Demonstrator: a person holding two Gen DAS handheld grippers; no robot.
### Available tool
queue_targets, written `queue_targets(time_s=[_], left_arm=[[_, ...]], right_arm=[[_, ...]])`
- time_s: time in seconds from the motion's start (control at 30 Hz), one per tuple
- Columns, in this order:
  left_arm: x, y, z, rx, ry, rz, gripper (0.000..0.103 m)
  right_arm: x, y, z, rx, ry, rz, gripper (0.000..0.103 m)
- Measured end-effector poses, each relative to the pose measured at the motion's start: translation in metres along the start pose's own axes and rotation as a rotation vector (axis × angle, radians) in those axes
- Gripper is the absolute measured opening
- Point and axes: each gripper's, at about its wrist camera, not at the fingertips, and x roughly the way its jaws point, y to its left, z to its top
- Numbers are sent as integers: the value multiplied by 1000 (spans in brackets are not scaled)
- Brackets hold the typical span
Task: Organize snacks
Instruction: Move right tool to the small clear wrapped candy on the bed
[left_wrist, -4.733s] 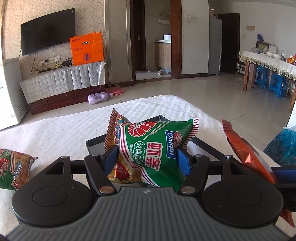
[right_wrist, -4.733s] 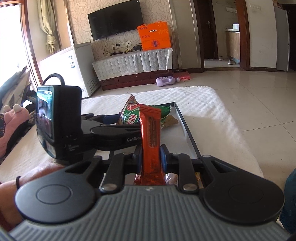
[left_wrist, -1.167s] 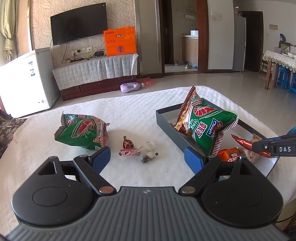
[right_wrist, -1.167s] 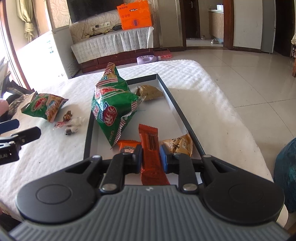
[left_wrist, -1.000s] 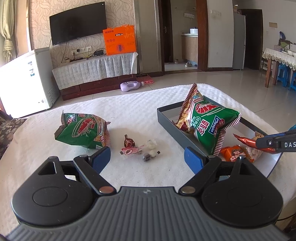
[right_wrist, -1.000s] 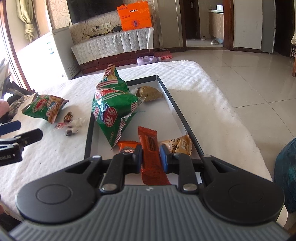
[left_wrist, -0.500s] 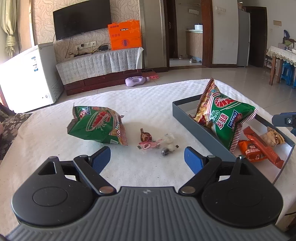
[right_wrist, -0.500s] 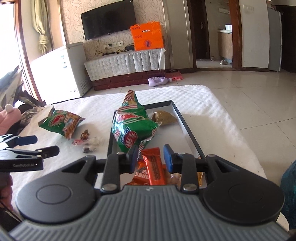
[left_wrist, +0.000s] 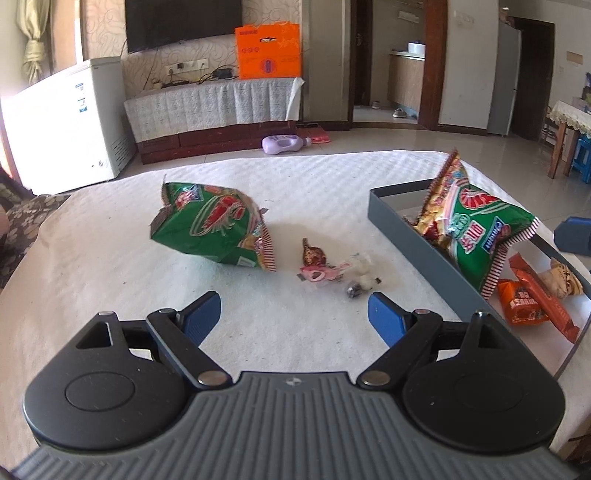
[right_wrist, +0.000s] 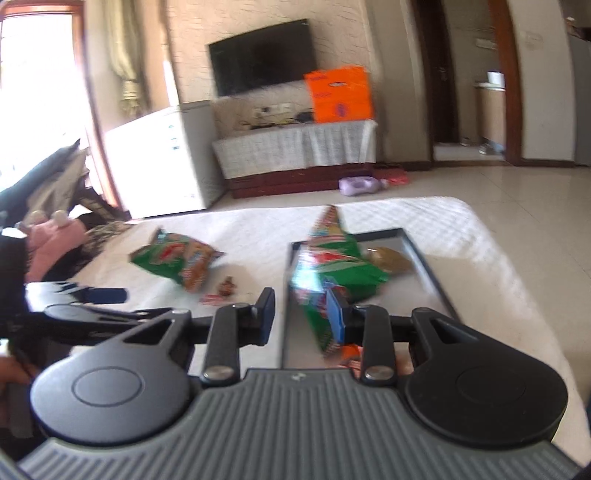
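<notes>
A green snack bag (left_wrist: 214, 229) lies on the white tablecloth, with a few small wrapped candies (left_wrist: 332, 269) to its right. My left gripper (left_wrist: 293, 312) hovers open just short of them, nothing between its fingers. The grey tray (left_wrist: 406, 236) on the right holds another green bag (left_wrist: 476, 225), an orange bar (left_wrist: 543, 299), a small orange packet (left_wrist: 517, 302) and a tan packet (left_wrist: 563, 282). In the blurred right wrist view my right gripper (right_wrist: 301, 312) is raised over the tray's (right_wrist: 424, 258) near left rim, jaws a little apart and empty. The left gripper (right_wrist: 110, 304) shows at the left.
The table's edges drop to the tiled floor at the far side and right. Beyond stand a white freezer (left_wrist: 66, 122), a covered TV bench (left_wrist: 214, 107) and a purple bottle (left_wrist: 284, 143) on the floor. Pink cloth (right_wrist: 55, 240) lies left of the table.
My right gripper has let go of the orange bar, which now lies in the tray, and has lifted and turned left. My left gripper has swung left toward the loose bag and candies.
</notes>
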Motion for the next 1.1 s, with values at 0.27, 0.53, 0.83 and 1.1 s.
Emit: queue_targets(time_s=[0.27, 0.53, 0.83, 1.1], left_arm=[[-8, 27, -1, -29, 9, 53, 90], [-17, 41, -3, -40, 15, 41, 90], [-26, 47, 0, -62, -3, -10, 90], [-26, 52, 1, -82, 5, -12, 90]], right_arm=[[61, 56, -9, -152, 183, 53, 32], [118, 64, -17, -69, 257, -26, 34], [157, 68, -20, 24, 258, -114, 58], [181, 69, -22, -50, 304, -116, 47]])
